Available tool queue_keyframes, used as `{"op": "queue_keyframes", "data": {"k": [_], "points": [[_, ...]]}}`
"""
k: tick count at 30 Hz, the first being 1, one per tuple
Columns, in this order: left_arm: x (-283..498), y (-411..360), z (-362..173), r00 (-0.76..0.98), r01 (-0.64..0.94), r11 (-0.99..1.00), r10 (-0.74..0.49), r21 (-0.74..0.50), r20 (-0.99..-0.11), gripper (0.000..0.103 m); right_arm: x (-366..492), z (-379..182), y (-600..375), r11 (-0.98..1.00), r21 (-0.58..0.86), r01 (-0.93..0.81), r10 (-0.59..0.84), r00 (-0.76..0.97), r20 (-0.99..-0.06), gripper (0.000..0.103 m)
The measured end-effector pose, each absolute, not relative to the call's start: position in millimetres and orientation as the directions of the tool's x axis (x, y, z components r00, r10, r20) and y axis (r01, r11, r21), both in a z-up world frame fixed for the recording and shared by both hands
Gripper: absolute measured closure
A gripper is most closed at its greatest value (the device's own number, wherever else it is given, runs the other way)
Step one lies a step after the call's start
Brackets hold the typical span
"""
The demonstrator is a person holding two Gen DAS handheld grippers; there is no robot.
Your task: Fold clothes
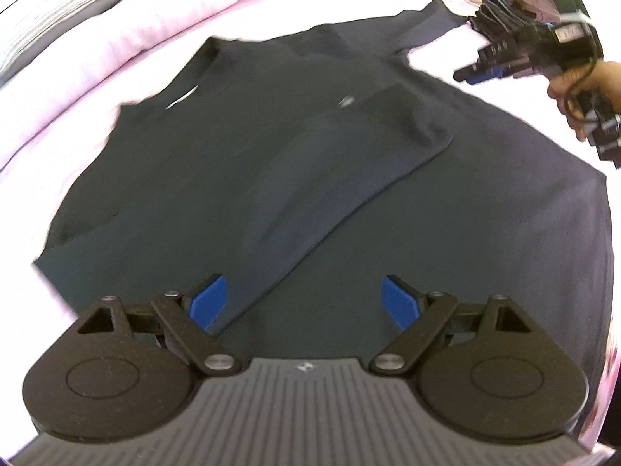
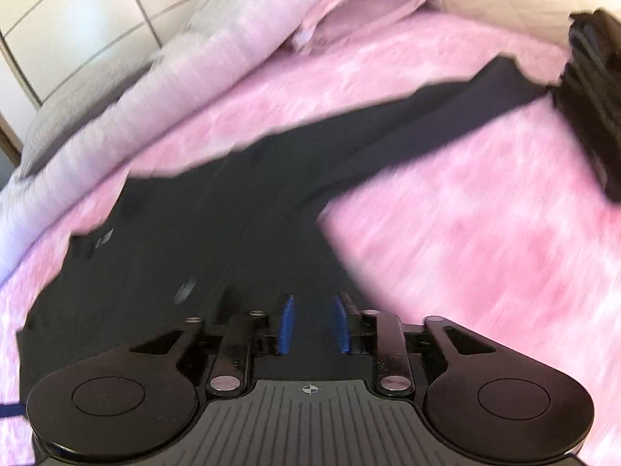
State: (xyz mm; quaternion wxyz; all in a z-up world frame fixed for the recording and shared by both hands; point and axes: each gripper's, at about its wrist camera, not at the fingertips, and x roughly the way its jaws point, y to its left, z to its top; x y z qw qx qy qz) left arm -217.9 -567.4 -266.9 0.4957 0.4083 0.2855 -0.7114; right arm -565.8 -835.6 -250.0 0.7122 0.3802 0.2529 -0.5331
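From my left wrist camera, the left gripper (image 1: 302, 303) stands spread wide with nothing between its blue pads, above the near hem of the dark shirt (image 1: 271, 178). The shirt lies flat on the pink bedding (image 1: 77, 89), one sleeve folded across its middle. At far right a hand (image 1: 582, 85) holds the right gripper (image 1: 471, 72).

From my right wrist camera, the right gripper (image 2: 312, 326) is partly spread, empty, over the shirt (image 2: 174, 233); a sleeve runs far right toward a dark pile (image 2: 594, 89).

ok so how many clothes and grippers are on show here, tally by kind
dark long-sleeved top spread on the pink bedding: 1
stack of folded dark clothes, pieces too blurred to count: 1
grippers, left gripper and right gripper, both open with nothing between the blue pads: 2
total: 4
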Motion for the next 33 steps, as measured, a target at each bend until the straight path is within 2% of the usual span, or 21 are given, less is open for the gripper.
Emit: {"op": "queue_keyframes", "data": {"k": [1, 3, 6, 15, 20, 27, 29, 31, 33], "points": [[-229, -575, -267, -0.17, 0.94, -0.341, -0.475, 0.003, -0.863, 0.019, -583, -246, -852, 0.131, 0.268, 0.954, -0.587, 0.293, -0.755, 0.059], [-255, -594, -267, -0.155, 0.949, -0.316, -0.481, 0.006, -0.863, 0.019, -617, -245, -886, 0.092, 0.285, 0.954, -0.616, 0.279, -0.737, 0.056], [-292, -620, -271, -0.145, 0.954, -0.301, -0.467, 0.002, -0.872, 0.019, -667, -247, -938, 0.018, 0.335, 0.942, -0.649, 0.265, -0.713, 0.055], [-385, -676, -271, -0.134, 0.931, -0.363, -0.42, 0.032, -0.898, 0.019, -765, -280, -1059, -0.227, 0.335, 0.914, -0.702, 0.085, -0.707, 0.052], [-399, -695, -268, -0.116, 0.929, -0.367, -0.414, 0.049, -0.903, 0.019, -786, -297, -1092, -0.336, 0.337, 0.879, -0.687, 0.017, -0.727, 0.047], [-398, -707, -270, -0.09, 0.927, -0.367, -0.412, 0.074, -0.907, 0.019, -788, -301, -1109, -0.323, 0.353, 0.878, -0.714, 0.019, -0.7, 0.047], [-396, -706, -270, -0.085, 0.929, -0.362, -0.413, 0.078, -0.907, 0.019, -787, -294, -1106, -0.299, 0.353, 0.886, -0.723, 0.031, -0.69, 0.062], [-394, -704, -271, -0.083, 0.932, -0.354, -0.412, 0.076, -0.908, 0.019, -786, -287, -1103, -0.274, 0.352, 0.895, -0.732, 0.043, -0.68, 0.095], [-392, -701, -271, -0.081, 0.934, -0.349, -0.415, 0.076, -0.906, 0.019, -774, -277, -1105, -0.225, 0.337, 0.914, -0.74, 0.065, -0.67, 0.101]]}}
